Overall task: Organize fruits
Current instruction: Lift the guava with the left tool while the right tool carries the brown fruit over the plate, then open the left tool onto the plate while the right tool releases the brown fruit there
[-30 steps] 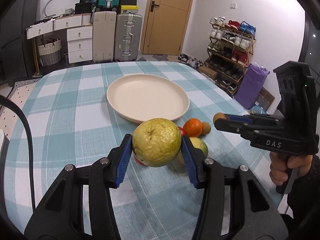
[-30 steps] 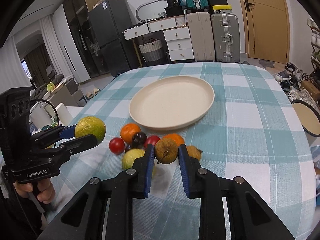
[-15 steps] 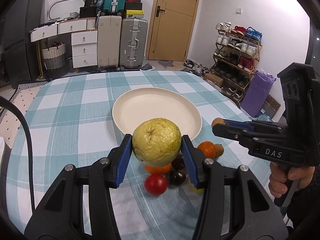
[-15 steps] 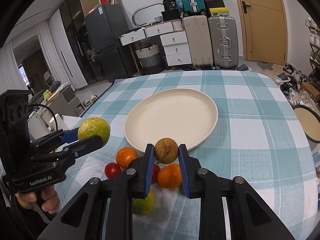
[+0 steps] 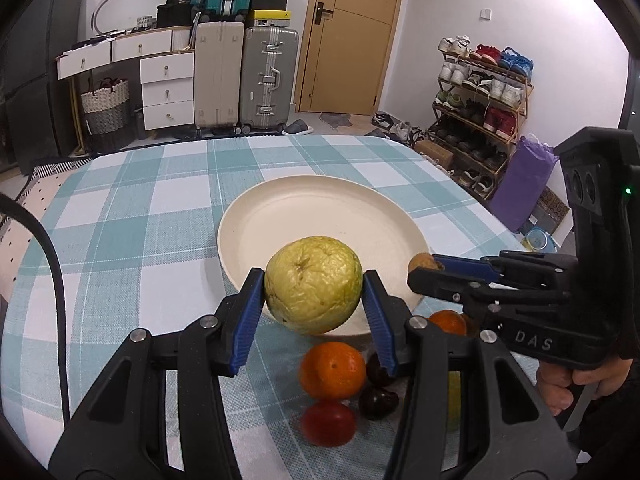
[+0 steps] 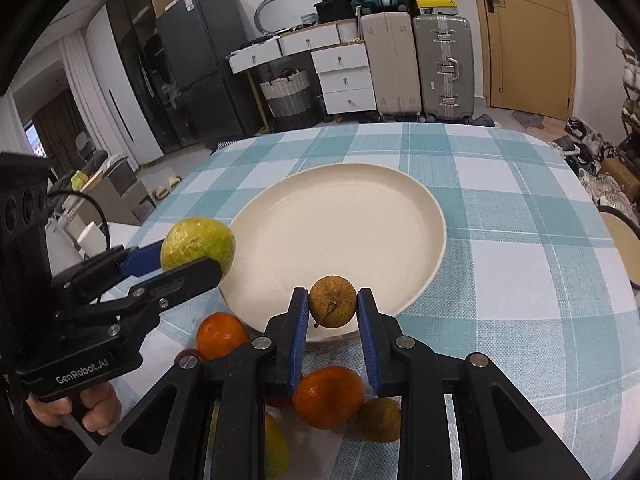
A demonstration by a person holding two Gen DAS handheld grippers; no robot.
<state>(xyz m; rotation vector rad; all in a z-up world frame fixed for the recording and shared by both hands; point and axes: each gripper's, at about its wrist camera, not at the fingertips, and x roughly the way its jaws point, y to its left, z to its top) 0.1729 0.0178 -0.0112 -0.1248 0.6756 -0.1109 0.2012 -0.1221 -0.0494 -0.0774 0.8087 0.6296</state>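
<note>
The left gripper [image 5: 314, 296] clamps a large wrinkled yellow-green fruit [image 5: 313, 290] between its blue pads, held above the near rim of the cream plate [image 5: 320, 216]. To the right of the plate's near edge, the right gripper [image 5: 428, 268] pinches a small brown fruit [image 5: 422, 261] at its tips. On the checked tablecloth [image 5: 140, 220] just short of the plate lie an orange [image 5: 332, 370], a red tomato [image 5: 328, 423], two dark round fruits [image 5: 378, 402] and a second orange [image 5: 448, 322] partly hidden behind the gripper fingers.
</note>
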